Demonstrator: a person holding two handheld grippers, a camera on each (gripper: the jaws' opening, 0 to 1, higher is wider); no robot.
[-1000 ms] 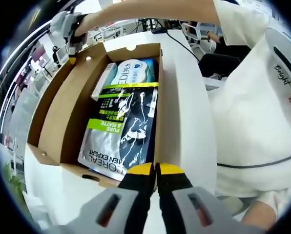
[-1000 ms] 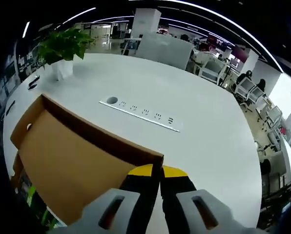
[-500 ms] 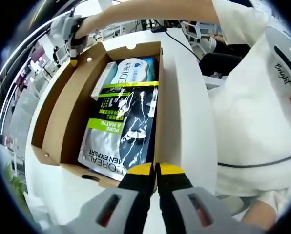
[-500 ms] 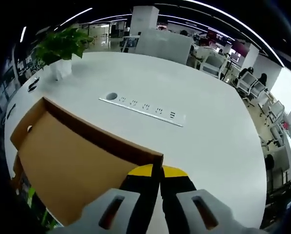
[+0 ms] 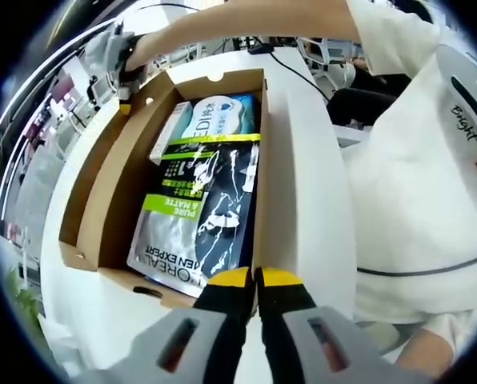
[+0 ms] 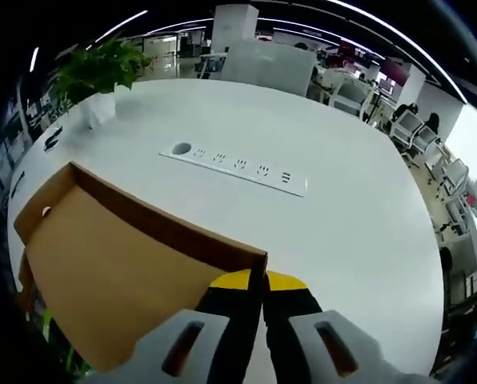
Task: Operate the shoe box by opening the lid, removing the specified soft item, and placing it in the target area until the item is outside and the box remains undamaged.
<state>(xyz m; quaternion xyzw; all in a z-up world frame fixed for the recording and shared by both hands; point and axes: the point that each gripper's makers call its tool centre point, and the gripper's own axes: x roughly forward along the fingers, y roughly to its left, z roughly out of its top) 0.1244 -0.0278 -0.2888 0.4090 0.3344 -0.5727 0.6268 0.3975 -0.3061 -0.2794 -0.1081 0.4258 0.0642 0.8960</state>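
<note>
The brown cardboard shoe box [image 5: 222, 82] lies open on the white table. Inside it sits a black-and-green soft pouch [image 5: 198, 216], with a blue-and-white pack [image 5: 218, 116] and a slim white carton [image 5: 168, 132] behind it. My left gripper [image 5: 254, 278] is shut on the box's near corner wall. The lid [image 5: 114, 176] stands up along the box's left side. At its far corner my right gripper [image 5: 114, 56] holds it. In the right gripper view the right gripper [image 6: 262, 280] is shut on the lid's [image 6: 118, 280] upper edge.
A person in a white shirt [image 5: 422, 184] stands close at the right, one arm reaching across the top. The white table [image 6: 342, 208] carries a built-in socket strip [image 6: 234, 166] and a potted plant [image 6: 102, 76]. Office chairs stand beyond.
The right gripper has moved a little with the lid, whose outer edge now sits slightly nearer the box in the left gripper view. The left gripper and the box contents have not moved.
</note>
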